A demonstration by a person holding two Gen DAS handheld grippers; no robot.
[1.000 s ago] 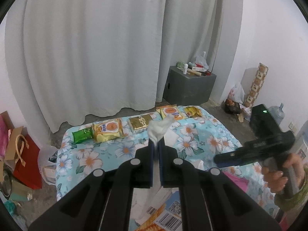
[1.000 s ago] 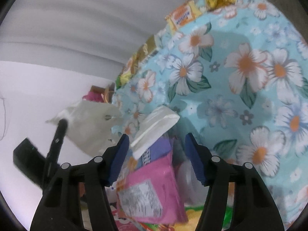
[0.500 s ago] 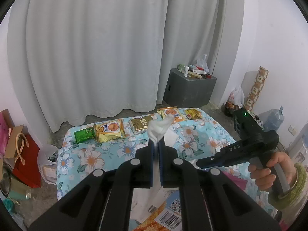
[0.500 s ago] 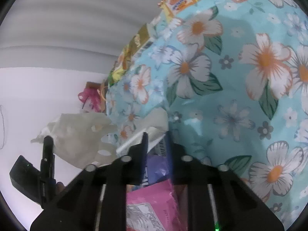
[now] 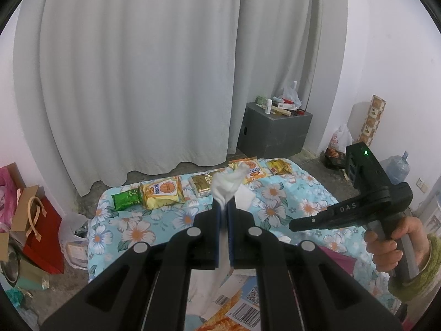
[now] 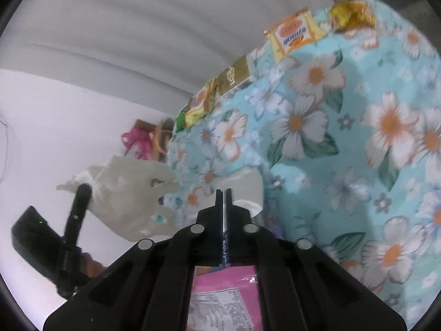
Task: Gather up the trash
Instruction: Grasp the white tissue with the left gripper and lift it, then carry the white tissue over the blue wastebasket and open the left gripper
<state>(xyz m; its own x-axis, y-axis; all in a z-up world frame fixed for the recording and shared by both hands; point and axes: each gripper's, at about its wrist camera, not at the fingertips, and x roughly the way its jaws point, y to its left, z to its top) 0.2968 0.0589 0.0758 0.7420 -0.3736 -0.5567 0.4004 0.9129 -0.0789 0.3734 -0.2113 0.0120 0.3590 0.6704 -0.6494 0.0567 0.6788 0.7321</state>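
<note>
Pinching a white bag (image 5: 228,186), the left gripper (image 5: 226,212) has its fingers clamped on the top edge, bag hanging down above the floral cloth (image 5: 289,201); right gripper (image 6: 223,197) is clenched on a thin wrapper (image 6: 225,245) edge, over a pink packet (image 6: 226,298); snack packs (image 5: 162,190) line the worktop's far edge, well apart; grey curtain (image 5: 165,69) behind.
</note>
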